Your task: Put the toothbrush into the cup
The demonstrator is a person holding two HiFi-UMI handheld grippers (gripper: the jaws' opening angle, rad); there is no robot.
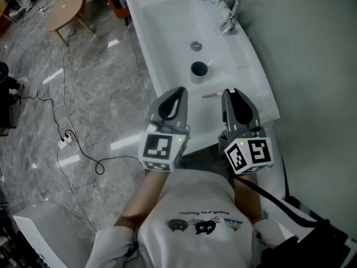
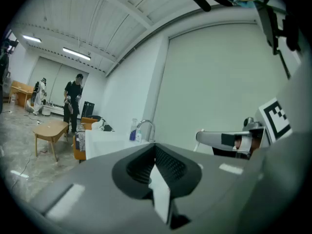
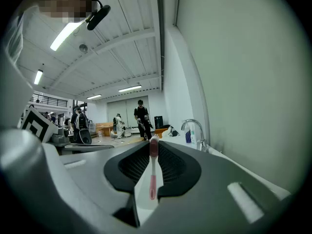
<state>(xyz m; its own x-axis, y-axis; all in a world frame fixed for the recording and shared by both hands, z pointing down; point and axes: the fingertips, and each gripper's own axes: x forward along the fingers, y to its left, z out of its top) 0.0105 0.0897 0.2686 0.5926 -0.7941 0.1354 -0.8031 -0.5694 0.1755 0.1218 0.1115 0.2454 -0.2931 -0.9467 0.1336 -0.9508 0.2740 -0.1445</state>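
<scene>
The left tongs (image 1: 179, 89) and right tongs (image 1: 232, 91) are clenched empty; the toothbrush (image 1: 211, 95), judged light and slippery, is best pinched mid-handle

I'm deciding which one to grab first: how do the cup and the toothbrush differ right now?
The cup is dark and squat, standing upright in the basin. The toothbrush is pink and thin, lying flat on the front rim. Both rest on the white sink.

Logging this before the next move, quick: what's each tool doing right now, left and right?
Left tool: closed, nothing between its jaws.
Right tool: closed on the toothbrush.
</scene>
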